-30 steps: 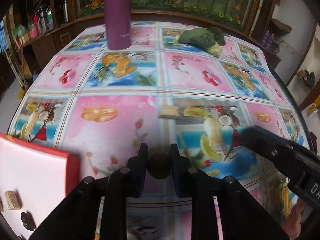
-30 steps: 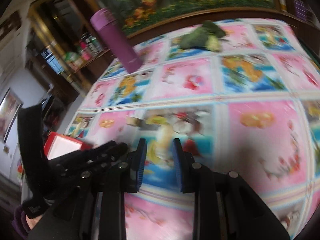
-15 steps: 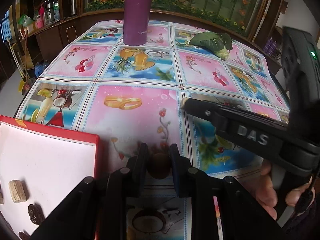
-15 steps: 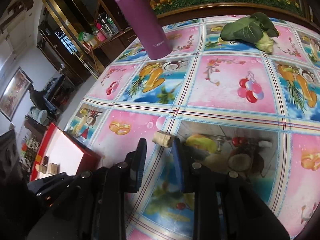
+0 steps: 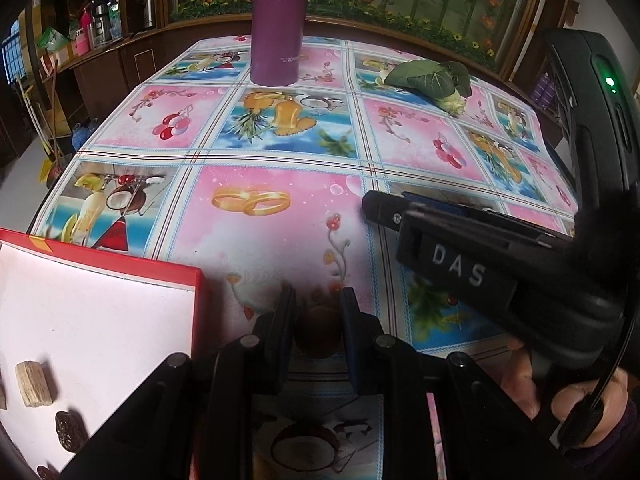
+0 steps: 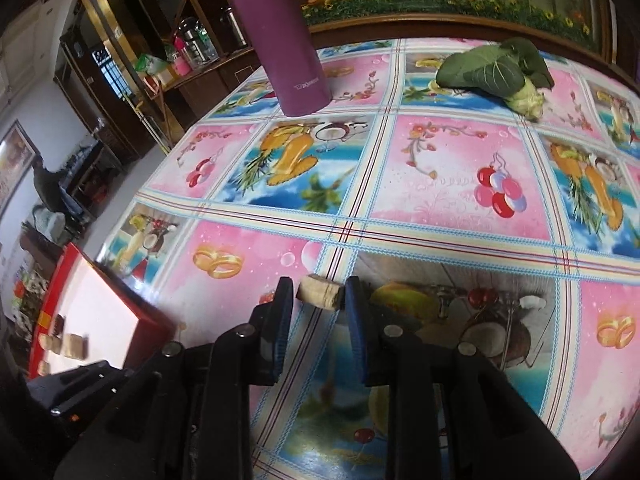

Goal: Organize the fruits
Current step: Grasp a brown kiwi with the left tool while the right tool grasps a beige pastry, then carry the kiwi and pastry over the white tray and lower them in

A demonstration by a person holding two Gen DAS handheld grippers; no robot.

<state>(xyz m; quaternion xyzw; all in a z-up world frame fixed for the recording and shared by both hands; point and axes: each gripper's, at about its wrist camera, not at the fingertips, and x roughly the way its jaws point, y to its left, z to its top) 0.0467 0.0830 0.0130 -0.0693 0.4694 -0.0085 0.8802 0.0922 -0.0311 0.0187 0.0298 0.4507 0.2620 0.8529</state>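
Note:
My left gripper (image 5: 318,320) is shut on a small round brown fruit (image 5: 318,334), held just above the tablecloth beside the red box's corner. The red box (image 5: 120,262) with a white floor lies at the lower left and holds a tan chunk (image 5: 34,384) and a dark dried fruit (image 5: 70,430). My right gripper (image 6: 320,304) points down at the cloth, open, with a tan fruit piece (image 6: 320,298) lying on the table between its fingertips. In the left wrist view the right gripper (image 5: 380,206) reaches in from the right and hides that piece.
A tall purple flask (image 6: 280,40) stands at the far side of the table. A leafy green vegetable (image 6: 496,70) lies at the far right. A hand (image 5: 592,412) holds the right gripper's handle. The table's left edge drops to the floor past the red box (image 6: 66,268).
The right gripper has swung in from the right and come down so that its tips now flank the tan piece. The left gripper has kept its hold on the brown fruit.

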